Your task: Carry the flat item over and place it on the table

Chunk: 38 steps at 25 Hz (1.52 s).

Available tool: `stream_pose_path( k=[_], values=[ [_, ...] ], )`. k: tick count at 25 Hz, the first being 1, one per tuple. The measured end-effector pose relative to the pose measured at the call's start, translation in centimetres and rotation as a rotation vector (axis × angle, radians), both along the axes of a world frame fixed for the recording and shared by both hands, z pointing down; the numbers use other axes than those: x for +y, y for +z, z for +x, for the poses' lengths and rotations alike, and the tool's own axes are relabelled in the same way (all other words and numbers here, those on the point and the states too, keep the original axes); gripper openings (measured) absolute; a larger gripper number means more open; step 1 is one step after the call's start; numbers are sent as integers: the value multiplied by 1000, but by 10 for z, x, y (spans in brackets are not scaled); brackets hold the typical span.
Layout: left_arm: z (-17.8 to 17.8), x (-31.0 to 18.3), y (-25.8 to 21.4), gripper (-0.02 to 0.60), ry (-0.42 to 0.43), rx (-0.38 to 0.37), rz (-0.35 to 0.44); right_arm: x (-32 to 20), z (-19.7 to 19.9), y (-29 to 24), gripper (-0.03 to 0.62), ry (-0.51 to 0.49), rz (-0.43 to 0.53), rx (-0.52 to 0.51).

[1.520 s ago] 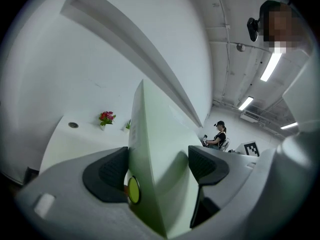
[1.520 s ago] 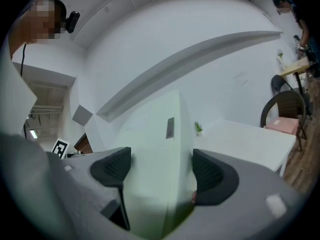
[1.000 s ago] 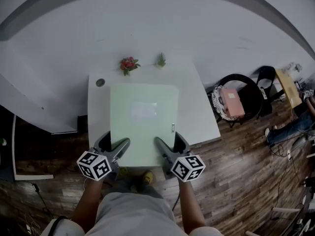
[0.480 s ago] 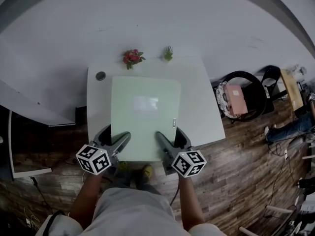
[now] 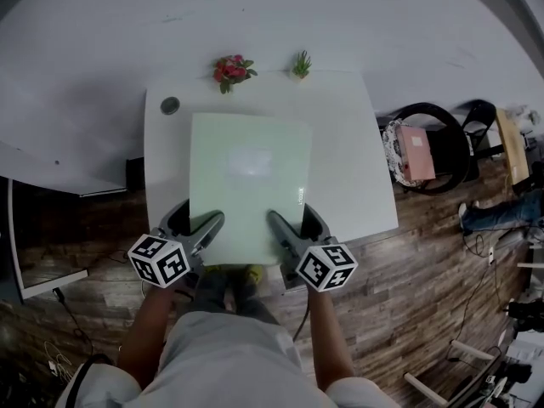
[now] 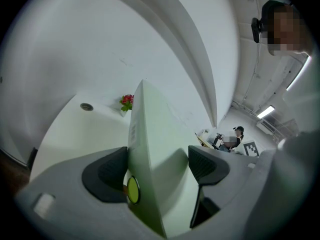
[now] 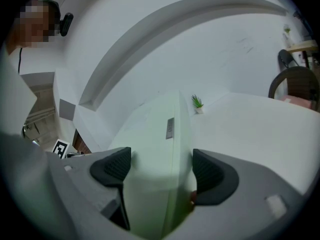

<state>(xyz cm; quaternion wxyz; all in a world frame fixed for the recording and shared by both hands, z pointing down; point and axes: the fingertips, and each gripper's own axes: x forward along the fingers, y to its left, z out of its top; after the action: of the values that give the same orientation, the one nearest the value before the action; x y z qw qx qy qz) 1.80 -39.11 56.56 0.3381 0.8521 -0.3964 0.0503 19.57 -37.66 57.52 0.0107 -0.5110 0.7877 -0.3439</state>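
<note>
head view: a pale green board (image 5: 249,185) lies flat over the white tabletop (image 5: 348,168), its near edge past the front rim; left tool (image 5: 197,228) and right tool (image 5: 293,228) grip that edge; flowers (image 5: 231,69) and a plant (image 5: 301,62) stand at the far rim

left gripper view: the jaws pinch the board (image 6: 155,149), seen edge-on; flowers (image 6: 127,101) beyond

right gripper view: the jaws pinch the board (image 7: 160,154); plant (image 7: 197,102) beyond
</note>
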Motion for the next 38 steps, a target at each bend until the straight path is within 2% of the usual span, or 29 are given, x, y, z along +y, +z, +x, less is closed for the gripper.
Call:
stream_pose_path(
  k=[19,31,38],
  values=[
    [-5,-3,95,377,-18,-18,-232,-5,-6,92,380,-19,-241,7],
    [-5,-2,124,379,-29,-28,-315,-5,-8,116,380,-30,-305,29],
    [-6,-2,133,379,-31,-41,-319,-7,-11,123,380,-29,-310,55]
  ],
)
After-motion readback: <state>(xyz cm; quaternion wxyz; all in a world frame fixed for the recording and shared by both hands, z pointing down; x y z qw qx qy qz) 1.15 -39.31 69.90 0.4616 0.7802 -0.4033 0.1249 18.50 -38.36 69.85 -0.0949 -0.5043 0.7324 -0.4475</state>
